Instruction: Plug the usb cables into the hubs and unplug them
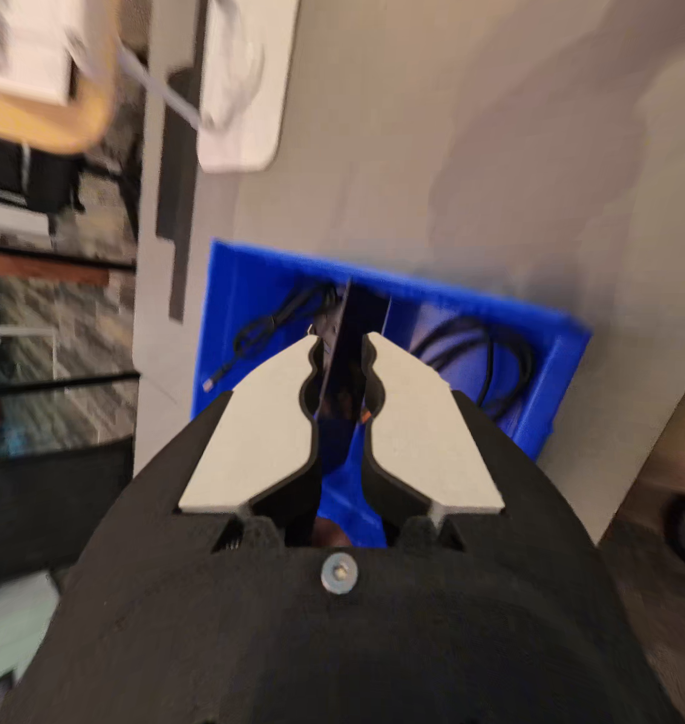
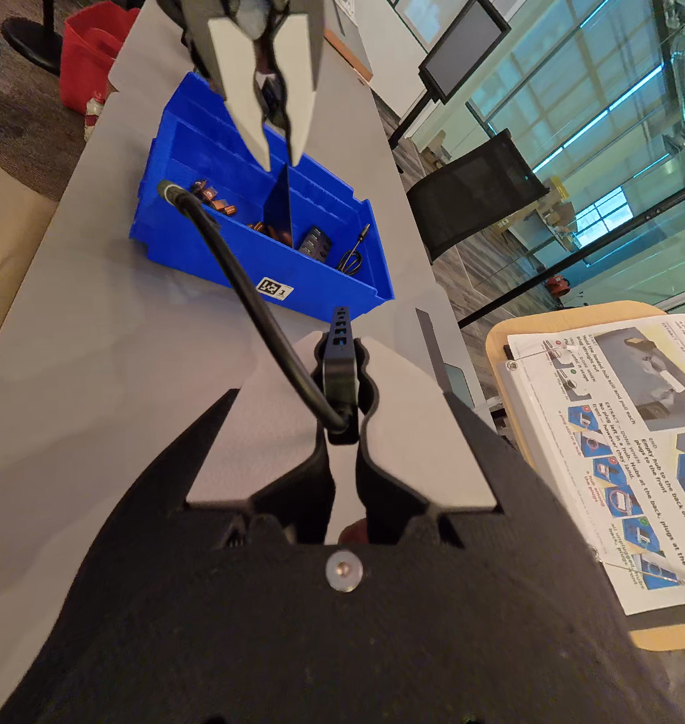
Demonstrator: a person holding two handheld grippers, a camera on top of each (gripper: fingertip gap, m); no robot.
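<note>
One hub sits clamped in the right claw, its ports apparently empty, cord trailing ahead to the blue bin. Left claw, slightly parted and seemingly empty, hovers over the bin; plugging looks unstarted.

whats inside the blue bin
A dark divider splits the bin. One side holds small copper-coloured plugs; the other a black hub and a coiled cable. The near wall hides the floor there.

left gripper hovers above the blue bin, fingers parted with nothing between them. a dark divider splits the bin; black cables lie on both sides.
</note>
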